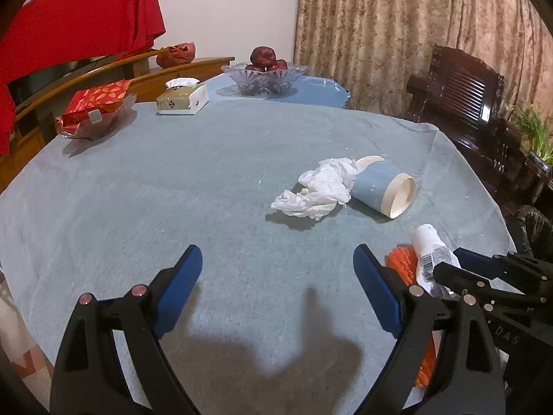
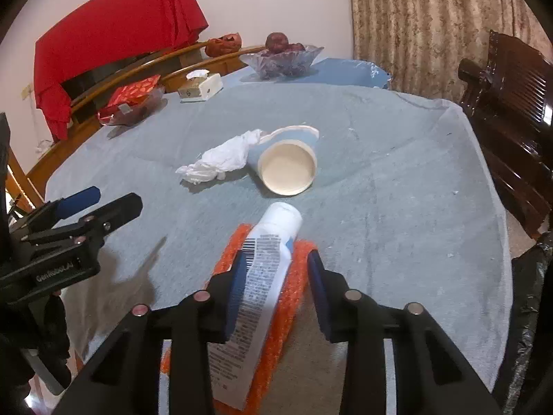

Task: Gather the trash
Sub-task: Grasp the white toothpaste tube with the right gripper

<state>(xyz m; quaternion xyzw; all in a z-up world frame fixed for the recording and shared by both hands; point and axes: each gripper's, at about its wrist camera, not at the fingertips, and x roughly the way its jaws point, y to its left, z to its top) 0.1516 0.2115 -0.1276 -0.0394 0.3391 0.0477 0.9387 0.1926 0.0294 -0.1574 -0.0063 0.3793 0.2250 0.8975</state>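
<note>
Your right gripper (image 2: 276,269) has its blue pads set on either side of the white squeeze tube with a barcode and printed text (image 2: 266,266), which lies on a piece of orange bubble wrap (image 2: 290,297) at the near edge of the table covered in a pale blue-grey cloth (image 2: 397,190). The left pad touches the tube; the right pad sits on the wrap just beside it, with a sliver of orange between — whether the tube is truly pinched I cannot tell from this angle. Your left gripper (image 1: 276,266) hovers over bare cloth with its jaws spread wide and nothing between them. Beyond the tube, near the middle of the table, a blue-and-white paper cup (image 1: 383,190) lies on its side, its open mouth turned toward your right gripper, and a crumpled white tissue (image 1: 318,190) touches it on the left. At the far edge stand a glass bowl of dark red fruit (image 1: 264,74), a tissue box (image 1: 181,98) and a glass dish holding red packets (image 1: 95,114) — all well apart from the trash. A dark wooden chair (image 2: 511,110) stands on the right.
</note>
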